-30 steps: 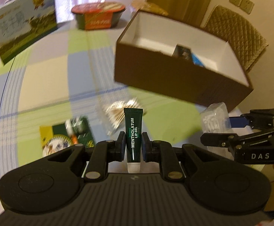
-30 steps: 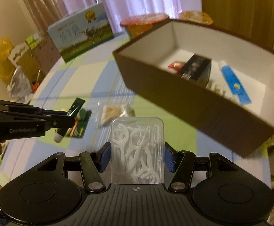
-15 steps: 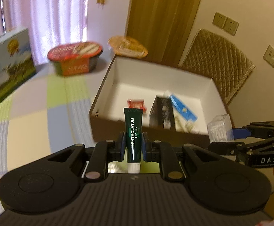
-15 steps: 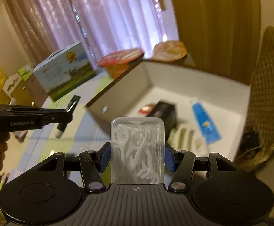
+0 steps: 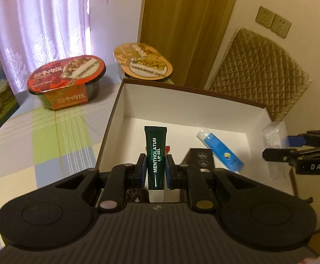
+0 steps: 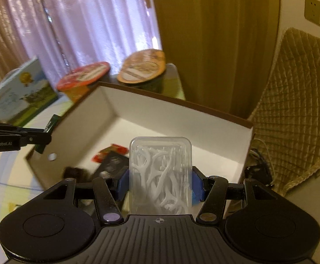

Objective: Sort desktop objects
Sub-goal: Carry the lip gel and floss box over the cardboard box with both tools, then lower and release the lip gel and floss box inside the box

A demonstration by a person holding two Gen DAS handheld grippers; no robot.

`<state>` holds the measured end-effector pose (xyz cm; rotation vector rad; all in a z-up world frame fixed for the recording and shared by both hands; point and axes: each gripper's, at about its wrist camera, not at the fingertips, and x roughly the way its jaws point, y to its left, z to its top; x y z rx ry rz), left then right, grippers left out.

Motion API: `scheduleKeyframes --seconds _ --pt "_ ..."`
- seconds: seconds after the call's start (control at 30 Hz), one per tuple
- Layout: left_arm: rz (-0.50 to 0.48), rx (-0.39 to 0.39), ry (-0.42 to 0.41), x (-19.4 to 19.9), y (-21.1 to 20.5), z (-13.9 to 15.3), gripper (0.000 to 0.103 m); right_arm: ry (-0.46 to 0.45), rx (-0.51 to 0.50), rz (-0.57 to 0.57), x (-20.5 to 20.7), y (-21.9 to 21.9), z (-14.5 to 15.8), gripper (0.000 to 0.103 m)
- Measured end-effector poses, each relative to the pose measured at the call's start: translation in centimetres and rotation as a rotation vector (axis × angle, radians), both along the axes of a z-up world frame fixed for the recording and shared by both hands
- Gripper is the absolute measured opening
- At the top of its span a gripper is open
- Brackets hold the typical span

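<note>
My left gripper point(image 5: 155, 169) is shut on a dark green lip gel tube point(image 5: 156, 154) and holds it upright over the near left part of the brown box point(image 5: 118, 101). My right gripper point(image 6: 160, 181) is shut on a clear floss pick case point(image 6: 160, 173) over the box's point(image 6: 182, 121) near right part. The right gripper also shows at the right of the left wrist view point(image 5: 292, 145). The left gripper shows at the left of the right wrist view point(image 6: 43, 136). In the box lie a blue tube point(image 5: 220, 151), a black packet point(image 5: 200, 156) and a red sachet point(image 6: 109, 153).
A red-lidded food bowl point(image 5: 67, 81) and an orange-lidded bowl point(image 5: 142, 62) stand behind the box. A printed carton point(image 6: 19, 92) stands at the far left. A quilted chair back point(image 5: 259, 72) is behind the box on the right. The checked tablecloth point(image 5: 39, 132) lies left of the box.
Both grippers have risen from near the table and moved forward over the open box, each still gripping its item. The loose items on the cloth have dropped out of view.
</note>
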<state>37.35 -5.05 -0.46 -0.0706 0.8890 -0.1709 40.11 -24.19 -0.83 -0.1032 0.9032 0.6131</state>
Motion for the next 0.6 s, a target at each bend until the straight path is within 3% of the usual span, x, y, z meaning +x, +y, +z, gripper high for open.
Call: scheduleKeyframes --seconds 0.23,0.6 --pt "-0.026 0.023 0.061 4.8 -0.8 -2.6 0.013 0.054 -0.073 -0.012 4.0 0.0 -2.2 0.055" --pt "-0.025 0.091 0.139 10.2 -1.8 -6.8 0.013 0.066 -0.164 0.035 6.2 1.2 -4.4 0.055"
